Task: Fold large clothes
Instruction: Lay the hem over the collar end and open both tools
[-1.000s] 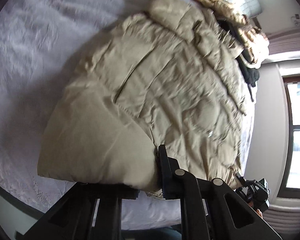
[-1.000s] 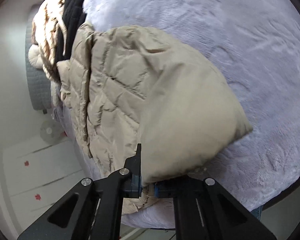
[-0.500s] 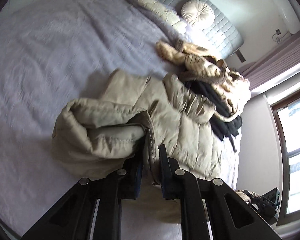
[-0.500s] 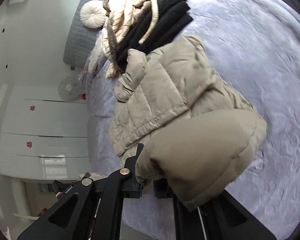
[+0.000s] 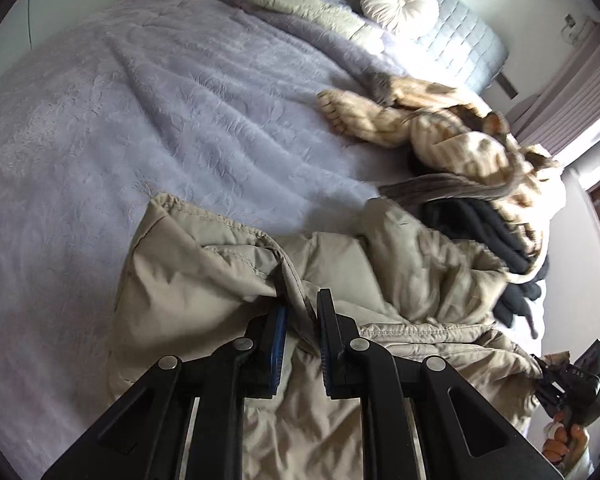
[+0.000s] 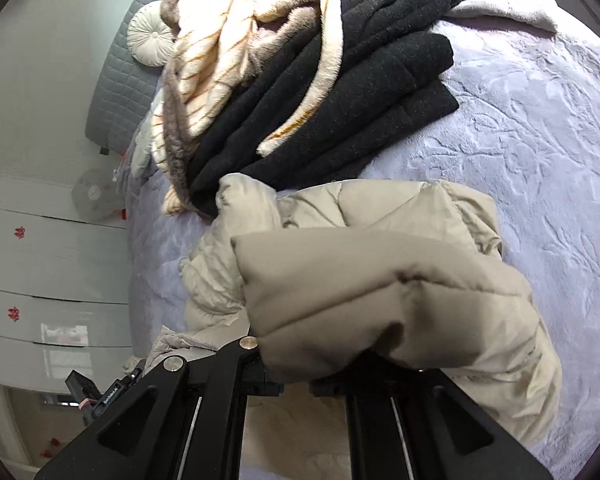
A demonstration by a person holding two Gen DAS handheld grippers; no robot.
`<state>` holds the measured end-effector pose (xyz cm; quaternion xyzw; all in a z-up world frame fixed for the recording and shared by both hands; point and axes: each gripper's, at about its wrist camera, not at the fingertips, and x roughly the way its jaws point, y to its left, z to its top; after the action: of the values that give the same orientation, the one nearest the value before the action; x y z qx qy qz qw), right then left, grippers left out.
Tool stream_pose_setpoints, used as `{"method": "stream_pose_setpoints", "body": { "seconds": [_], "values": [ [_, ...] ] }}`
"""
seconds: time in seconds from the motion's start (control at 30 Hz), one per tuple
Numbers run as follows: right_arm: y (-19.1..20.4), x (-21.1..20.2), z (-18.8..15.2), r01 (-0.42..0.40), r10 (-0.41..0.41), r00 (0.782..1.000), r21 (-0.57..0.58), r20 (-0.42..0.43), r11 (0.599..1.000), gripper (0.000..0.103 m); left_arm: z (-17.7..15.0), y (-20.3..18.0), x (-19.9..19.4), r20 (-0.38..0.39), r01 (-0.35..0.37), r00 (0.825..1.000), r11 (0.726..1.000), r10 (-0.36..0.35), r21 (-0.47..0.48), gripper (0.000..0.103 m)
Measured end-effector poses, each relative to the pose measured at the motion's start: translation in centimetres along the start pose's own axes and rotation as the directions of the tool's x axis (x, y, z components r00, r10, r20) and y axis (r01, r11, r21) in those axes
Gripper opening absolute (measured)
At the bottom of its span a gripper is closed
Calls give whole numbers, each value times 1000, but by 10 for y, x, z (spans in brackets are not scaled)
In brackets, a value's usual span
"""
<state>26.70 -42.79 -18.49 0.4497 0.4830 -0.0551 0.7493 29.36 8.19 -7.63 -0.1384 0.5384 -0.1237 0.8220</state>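
Observation:
A beige puffer jacket [image 5: 204, 280] lies bunched on the lilac bed cover [image 5: 140, 100]. My left gripper [image 5: 302, 320] has its blue-padded jaws slightly parted, with a fold of the jacket's hem between them. In the right wrist view the jacket [image 6: 380, 280] is folded over my right gripper [image 6: 294, 380], whose fingertips are hidden under the fabric. The right gripper also shows in the left wrist view [image 5: 572, 376] at the far right.
A pile of a cream striped fleece [image 6: 228, 40] and black garments [image 6: 372, 68] lies just beyond the jacket. A round white cushion [image 5: 398, 2] and grey headboard [image 5: 460, 28] are at the far end. White wardrobe doors [image 6: 40, 260] stand beside the bed.
The jacket's lower part has been lifted from lying flat and folded over toward the collar. Both grippers moved forward with it, and the left jaws have loosened.

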Motion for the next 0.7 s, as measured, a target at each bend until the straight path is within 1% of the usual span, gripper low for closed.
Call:
{"method": "stream_pose_setpoints", "body": {
  "seconds": [0.1,0.17,0.23,0.27,0.3,0.33,0.37,0.4,0.43,0.47,0.5,0.53,0.57,0.6,0.63,0.67,0.7],
  "values": [
    [-10,24,4,34,-34,999,11,-6,999,8,3,2,32,-28,-20,999,1000,20,12,17],
    [-14,33,6,48,-48,999,16,-10,999,8,4,-1,41,-21,-38,999,999,39,33,17],
    [-14,38,8,64,-63,998,10,-11,998,8,7,-6,42,3,-80,997,995,80,63,27],
    [-13,37,9,69,-69,998,6,-13,998,8,7,-10,39,25,-105,994,992,103,77,43],
    [-12,36,9,72,-72,997,3,-15,997,8,8,-11,33,53,-124,991,989,119,85,68],
    [-11,33,10,80,-80,997,-1,-15,997,9,9,-13,26,86,-140,987,986,133,92,79],
    [-9,30,11,85,-85,996,-4,-15,996,11,9,-14,17,119,-146,984,984,133,101,86],
    [-5,27,10,86,-87,996,-5,-15,996,13,9,-16,9,134,-139,983,983,123,118,86],
    [0,21,9,91,-91,996,-14,-12,996,20,11,-17,4,125,-127,986,982,110,139,86],
    [5,15,7,100,-100,995,-31,-2,995,32,10,-17,-1,116,-117,988,981,100,158,86],
    [11,7,3,115,-114,993,-54,18,992,41,10,-19,-6,115,-112,989,979,93,172,86],
    [18,-2,-1,127,-123,991,-84,50,988,68,6,-21,-11,116,-106,990,975,84,195,86],
    [25,-11,-7,127,-117,989,-119,85,985,79,2,-23,-15,115,-100,990,971,76,216,86],
    [33,-19,-14,128,-111,987,-162,113,978,79,-2,-26,-18,113,-99,991,967,74,236,86],
    [40,-23,-22,128,-104,987,-207,123,970,76,-6,-28,-20,111,-102,991,962,76,253,86],
    [46,-24,-30,124,-97,988,-252,118,960,61,-11,-30,-21,111,-108,991,959,81,264,86],
    [50,-20,-37,130,-107,990,-291,95,948,47,-15,-31,-20,108,-117,990,956,91,269,86]
  ]
}}
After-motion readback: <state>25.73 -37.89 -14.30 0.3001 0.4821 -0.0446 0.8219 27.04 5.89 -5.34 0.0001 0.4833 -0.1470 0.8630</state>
